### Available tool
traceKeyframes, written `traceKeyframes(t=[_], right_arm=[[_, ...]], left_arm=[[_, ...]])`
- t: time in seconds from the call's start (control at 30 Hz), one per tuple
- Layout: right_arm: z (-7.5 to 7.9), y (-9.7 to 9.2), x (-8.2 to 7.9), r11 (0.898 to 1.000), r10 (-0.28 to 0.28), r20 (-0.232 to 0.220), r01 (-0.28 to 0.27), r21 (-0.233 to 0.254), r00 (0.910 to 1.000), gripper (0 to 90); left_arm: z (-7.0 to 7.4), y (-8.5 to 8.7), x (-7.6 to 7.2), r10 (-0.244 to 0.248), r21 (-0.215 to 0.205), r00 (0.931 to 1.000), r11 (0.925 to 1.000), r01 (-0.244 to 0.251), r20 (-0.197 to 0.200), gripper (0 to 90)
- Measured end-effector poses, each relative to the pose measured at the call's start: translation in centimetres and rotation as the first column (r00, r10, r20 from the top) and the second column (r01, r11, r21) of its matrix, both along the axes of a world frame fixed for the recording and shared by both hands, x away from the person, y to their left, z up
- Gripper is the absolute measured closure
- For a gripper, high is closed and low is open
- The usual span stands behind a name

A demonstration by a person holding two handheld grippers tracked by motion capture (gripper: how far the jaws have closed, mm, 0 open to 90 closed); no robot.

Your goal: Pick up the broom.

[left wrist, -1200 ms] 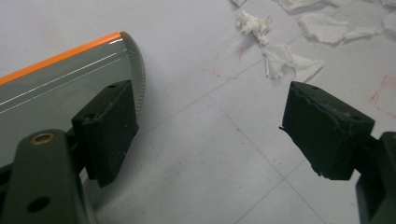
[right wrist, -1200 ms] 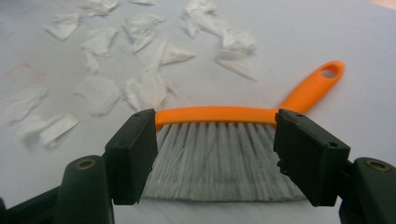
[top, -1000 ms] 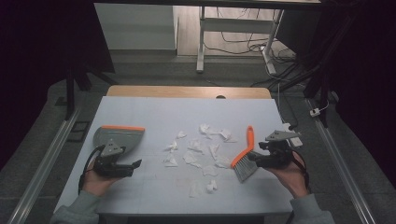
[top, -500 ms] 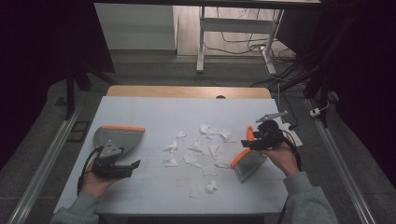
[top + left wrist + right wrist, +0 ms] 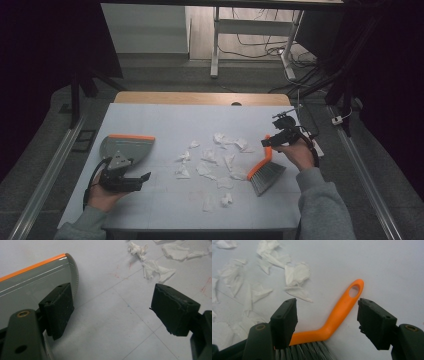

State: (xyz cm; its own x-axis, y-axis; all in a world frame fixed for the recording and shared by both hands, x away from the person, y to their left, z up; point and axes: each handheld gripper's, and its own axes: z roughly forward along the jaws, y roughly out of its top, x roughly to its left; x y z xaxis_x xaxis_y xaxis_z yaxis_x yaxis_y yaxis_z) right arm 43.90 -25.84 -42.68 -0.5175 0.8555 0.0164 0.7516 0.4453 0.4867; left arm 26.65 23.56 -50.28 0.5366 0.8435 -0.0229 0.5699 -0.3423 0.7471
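A hand brush with an orange handle [image 5: 268, 148] and grey bristles [image 5: 266, 176] lies on the white table, right of centre. My right gripper [image 5: 270, 142] hovers over that handle, open; in the right gripper view the handle [image 5: 342, 311] lies on the table between the spread jaws of the gripper [image 5: 327, 322], untouched. A grey dustpan with an orange edge [image 5: 127, 146] rests at the left. My left gripper [image 5: 142, 180] sits just in front of it, open and holding nothing [image 5: 113, 312], with the dustpan [image 5: 27, 285] beside its left jaw. Torn white paper scraps [image 5: 215, 161] litter the middle.
Paper scraps [image 5: 295, 275] lie just left of the brush handle, and others [image 5: 156, 268] lie ahead of the left gripper. A wooden strip [image 5: 200, 98] borders the table's far edge. Metal rails [image 5: 47, 170] run along both sides of the table.
My right gripper has moved away from me and slightly left, from beside the brush head to over its handle. The brush, dustpan and left gripper have stayed put.
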Motion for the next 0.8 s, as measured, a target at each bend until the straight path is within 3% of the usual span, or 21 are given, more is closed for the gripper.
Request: traceKeyframes(t=[0.17,0.4,0.53,0.8], right_arm=[[-0.6,0.2,0.8,0.999,-0.036,-0.036,0.035,-0.042,0.9987,32.9],[-2.0,0.0,1.4,0.992,-0.100,-0.110,0.091,-0.087,0.9888,33.0],[-3.1,0.3,1.5,0.984,-0.136,-0.153,0.116,-0.132,0.9788,33.5],[-4.9,0.6,1.6,0.968,-0.224,-0.199,0.193,-0.160,0.9541,34.9]], left_arm=[[-0.1,0.0,0.0,-0.008,-0.001,1.0000,1.0000,0.008,-0.003,19.2],[-0.1,0.1,0.1,-0.013,-0.007,0.9999,0.9999,0.013,-0.007,19.0],[-0.2,0.0,0.1,-0.024,-0.013,0.9997,0.9996,0.023,-0.011,18.9],[-0.3,-0.3,0.0,-0.034,-0.003,0.9994,0.9994,0.034,-0.009,18.8]])
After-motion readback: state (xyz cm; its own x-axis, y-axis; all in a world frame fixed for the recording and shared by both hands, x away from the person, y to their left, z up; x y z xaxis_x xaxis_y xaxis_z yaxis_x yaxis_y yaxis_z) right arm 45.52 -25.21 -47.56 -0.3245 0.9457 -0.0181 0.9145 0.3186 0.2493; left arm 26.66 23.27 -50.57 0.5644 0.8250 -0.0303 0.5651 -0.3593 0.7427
